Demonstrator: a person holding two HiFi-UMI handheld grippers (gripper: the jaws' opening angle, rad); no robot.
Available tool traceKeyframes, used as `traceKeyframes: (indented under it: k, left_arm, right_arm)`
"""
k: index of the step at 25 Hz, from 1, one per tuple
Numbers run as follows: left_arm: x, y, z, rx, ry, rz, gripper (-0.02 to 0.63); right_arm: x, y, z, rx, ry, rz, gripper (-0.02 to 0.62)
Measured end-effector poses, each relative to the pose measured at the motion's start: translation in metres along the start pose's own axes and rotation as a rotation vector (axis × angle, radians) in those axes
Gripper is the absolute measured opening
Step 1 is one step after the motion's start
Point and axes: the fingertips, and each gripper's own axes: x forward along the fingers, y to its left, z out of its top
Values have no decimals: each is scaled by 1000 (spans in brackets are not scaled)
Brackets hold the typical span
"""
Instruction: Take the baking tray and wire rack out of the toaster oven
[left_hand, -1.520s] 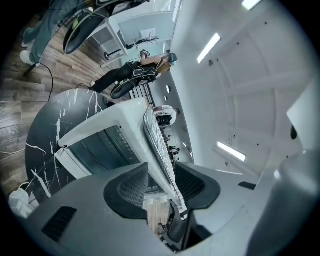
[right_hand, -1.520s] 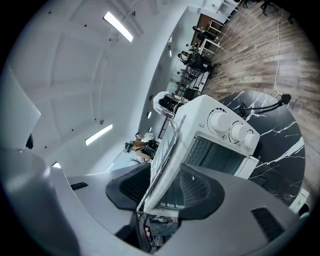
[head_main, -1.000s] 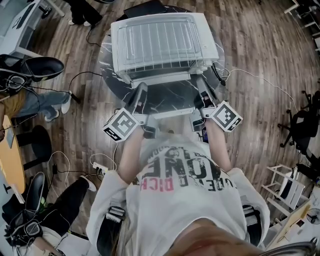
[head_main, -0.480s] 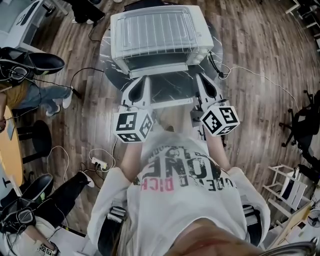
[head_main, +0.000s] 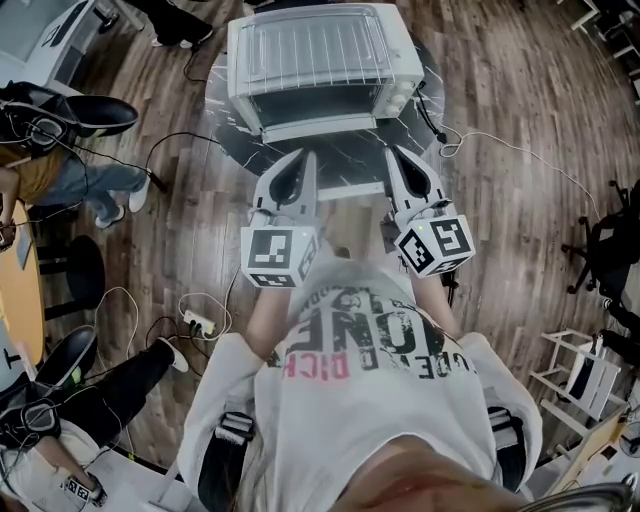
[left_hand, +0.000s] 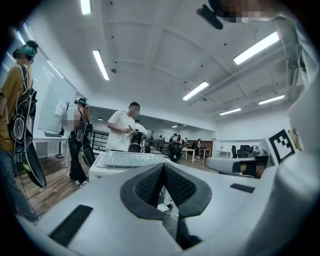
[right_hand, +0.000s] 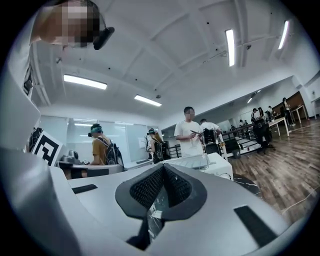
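Glossy white toaster oven (head_main: 325, 70) on marbled table (head_main: 340, 165), wood-plank floor (head_main: 520, 150).

The scene is being viewed from a head camera that is being aimed steeply down, with the toaster oven (head_main: 320, 65) being framed near the top edge. 2 gripper cameras are being pointed level along the left gripper (left_hand: 163, 175) and right gripper (right_hand: 162, 172), very near their jaws. The toaster oven is being shared by all 3 views.

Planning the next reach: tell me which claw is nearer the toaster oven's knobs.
Right. The right claw points at the right end of the toaster oven, just short of its knobs; the left claw points at its middle, farther away.
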Motion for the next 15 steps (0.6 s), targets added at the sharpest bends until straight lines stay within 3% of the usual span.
traceKeyframes:
  k: [15]
  left_arm:
    - [-34,-22,3,-14,-37,-3,3]
  right_arm:
    - [-17,61,-20,-58,51,113,2]
